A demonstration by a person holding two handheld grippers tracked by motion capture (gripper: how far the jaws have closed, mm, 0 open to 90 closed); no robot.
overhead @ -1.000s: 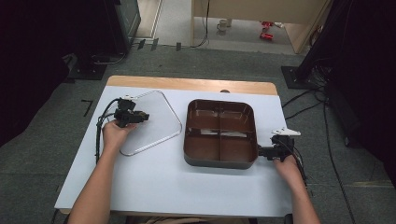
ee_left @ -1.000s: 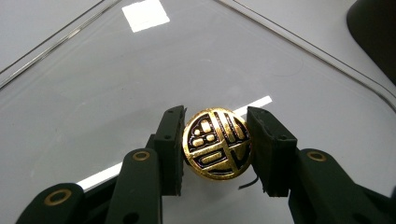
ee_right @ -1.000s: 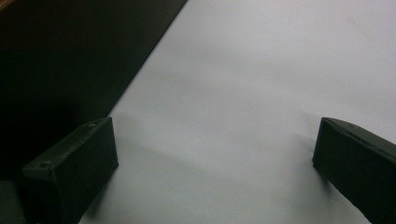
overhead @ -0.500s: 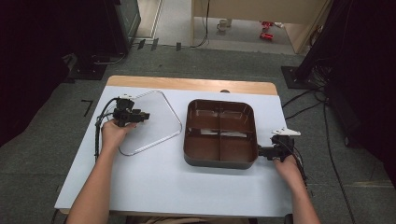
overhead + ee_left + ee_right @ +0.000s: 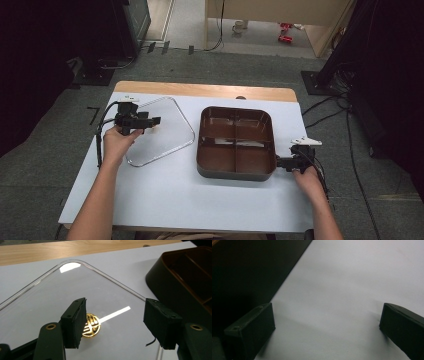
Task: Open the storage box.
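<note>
The clear lid (image 5: pixel 75 297), left of frame, looks light, stiff and slippery; its rim suits the left gripper (image 5: pixel 115 322), whose spread fingers (image 5: pixel 75 322) have just been opening, empty.

Both my forearms are showing bare here, no sleeves reaching down, no watch. My left gripper (image 5: pixel 152 120) is looking all black, with a black cable (image 5: pixel 101 131) looping off its back. Up close its fingers (image 5: pixel 74 322) are wearing blocky matte black pads, with brass-ringed rivets sitting in the arms below them. My right gripper (image 5: pixel 278 162) is sporting a pale grey three-cornered plate (image 5: pixel 304 142) on top, same chunky black pads (image 5: pixel 249 330).
</note>
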